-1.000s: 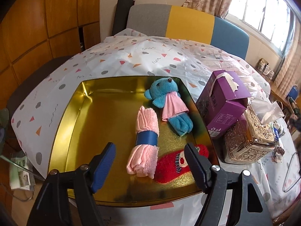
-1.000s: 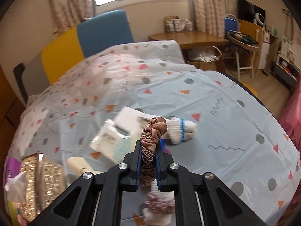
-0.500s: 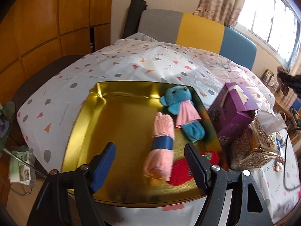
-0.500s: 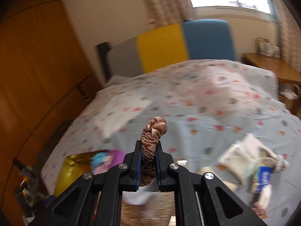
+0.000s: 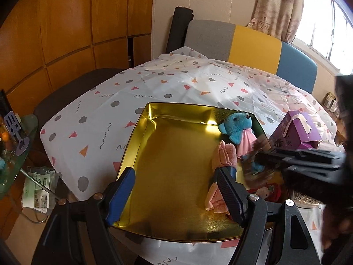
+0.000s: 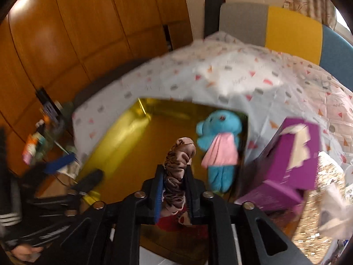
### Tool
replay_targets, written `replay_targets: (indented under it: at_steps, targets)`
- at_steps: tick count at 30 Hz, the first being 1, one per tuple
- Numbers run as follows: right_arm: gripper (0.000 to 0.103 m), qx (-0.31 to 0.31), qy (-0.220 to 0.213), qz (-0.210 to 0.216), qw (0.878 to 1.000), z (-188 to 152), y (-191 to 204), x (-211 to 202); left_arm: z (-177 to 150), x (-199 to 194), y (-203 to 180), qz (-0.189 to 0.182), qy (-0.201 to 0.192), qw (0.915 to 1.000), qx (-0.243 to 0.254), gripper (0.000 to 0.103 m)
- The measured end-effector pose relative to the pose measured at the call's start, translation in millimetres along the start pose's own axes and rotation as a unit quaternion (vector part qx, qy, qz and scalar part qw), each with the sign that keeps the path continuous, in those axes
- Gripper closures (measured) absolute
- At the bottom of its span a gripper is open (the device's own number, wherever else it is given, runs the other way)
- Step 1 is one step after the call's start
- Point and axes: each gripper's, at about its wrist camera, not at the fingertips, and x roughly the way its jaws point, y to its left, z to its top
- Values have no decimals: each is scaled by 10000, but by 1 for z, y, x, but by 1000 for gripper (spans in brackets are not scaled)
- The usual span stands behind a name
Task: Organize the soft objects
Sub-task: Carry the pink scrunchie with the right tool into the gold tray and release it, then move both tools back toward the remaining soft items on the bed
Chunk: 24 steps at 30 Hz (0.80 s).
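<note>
Right tool point(image 6: 174, 190) over the gold tray point(image 6: 123, 145), jaws opening with the brown scrunchie point(image 6: 178, 165) still between them, upper loop sticking out past the tips; blurred, so cannot tell whether the pads still press the fabric. Left tool point(image 5: 174, 194) spread wide, nothing between its jaws, hanging over the tray's near edge. Seen from the left wrist, right tool a dark blurred shape point(image 5: 313, 161) coming in from the right over the tray's right side.

In the tray, along its right side: blue teddy bear point(image 5: 238, 125) with a pink cloth at the far corner, rolled pink towel point(image 5: 220, 159) just beside it toward the near side, red plush piece point(image 5: 271, 192) at the near right, partly hidden. Rest of the tray floor bare gold.

Tray on a worktop covered by a patterned tablecloth point(image 5: 176, 84). Purple box point(image 5: 295, 130) just right of the tray, a shiny ornate tissue holder point(image 6: 326, 190) beside it. Grey, yellow and blue chair back point(image 5: 249, 42) beyond the worktop.
</note>
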Motion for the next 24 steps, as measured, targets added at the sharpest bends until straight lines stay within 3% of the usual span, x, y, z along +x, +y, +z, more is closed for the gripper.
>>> replay_targets:
  at_steps: [4,12,24]
  targets:
    - [63,94,-3,-31,10000,-11,-5,-1,-1,-2,-1,24,-60,10000,51,22]
    - [63,210,-535,-90,9983,-15,-19,-39,-3,-2,-9,-38,-40,9999,156,22]
    - [63,953,-1232,-806,9845,-52,-87,-112,-7,-11,-36,-171,-116,9980,599,22]
